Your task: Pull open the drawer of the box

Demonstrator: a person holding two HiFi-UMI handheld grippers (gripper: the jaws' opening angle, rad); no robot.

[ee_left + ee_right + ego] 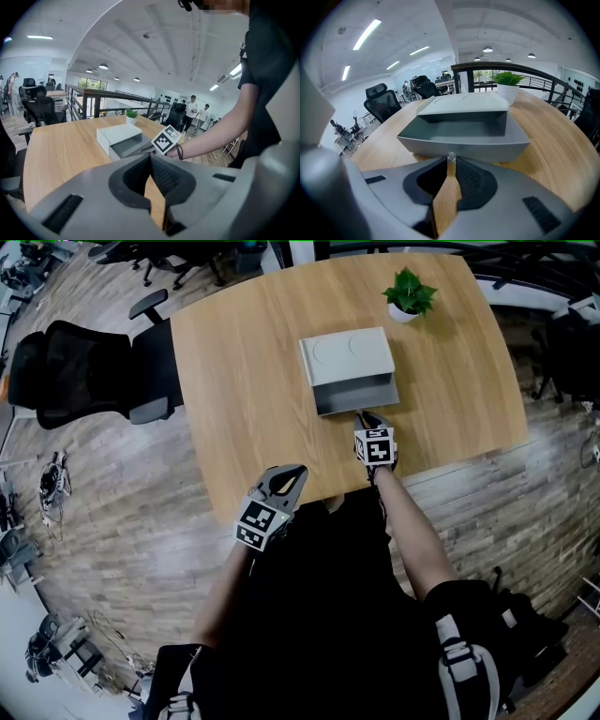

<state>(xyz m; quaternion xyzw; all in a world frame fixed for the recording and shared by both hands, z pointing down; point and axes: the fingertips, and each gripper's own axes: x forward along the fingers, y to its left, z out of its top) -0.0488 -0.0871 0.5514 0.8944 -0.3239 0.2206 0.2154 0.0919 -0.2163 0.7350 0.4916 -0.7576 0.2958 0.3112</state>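
Pinching small clear knob (450, 156); right tool (451, 161); grey rectangular drawer (464, 137) open

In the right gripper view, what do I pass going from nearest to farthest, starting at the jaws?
The right hand-held gripper → drawer knob pinched at its tips → open drawer → box → potted plant → railing.

An open-plan office: black swivel chairs (84, 371), a wooden desk (244, 409), strip lights (365, 33) on a high ceiling.
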